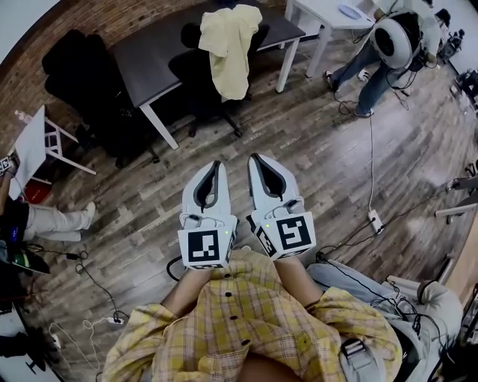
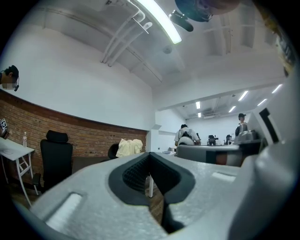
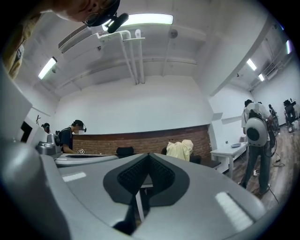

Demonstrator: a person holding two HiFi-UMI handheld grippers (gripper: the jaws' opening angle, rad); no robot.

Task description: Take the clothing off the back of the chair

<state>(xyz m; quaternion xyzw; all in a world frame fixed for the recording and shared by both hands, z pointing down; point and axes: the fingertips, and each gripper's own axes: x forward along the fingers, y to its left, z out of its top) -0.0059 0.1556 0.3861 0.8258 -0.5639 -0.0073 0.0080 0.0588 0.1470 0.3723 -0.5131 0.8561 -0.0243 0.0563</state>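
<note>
I hold both grippers level and side by side above the wooden floor (image 1: 314, 149), well apart from the chair (image 1: 193, 74).

- The left gripper (image 1: 216, 166) has its jaws together, with nothing between them.
- The right gripper (image 1: 255, 159) is likewise closed and empty.
- The clothing (image 1: 230, 46), a pale yellow garment, hangs over the back of the chair, and neither gripper touches it.
- The chair stands pushed in at a dark surface (image 1: 149, 52).
- A white surface (image 1: 328, 16) stands to the right of the chair, and a person (image 1: 392, 45) stands just beyond it.
</note>
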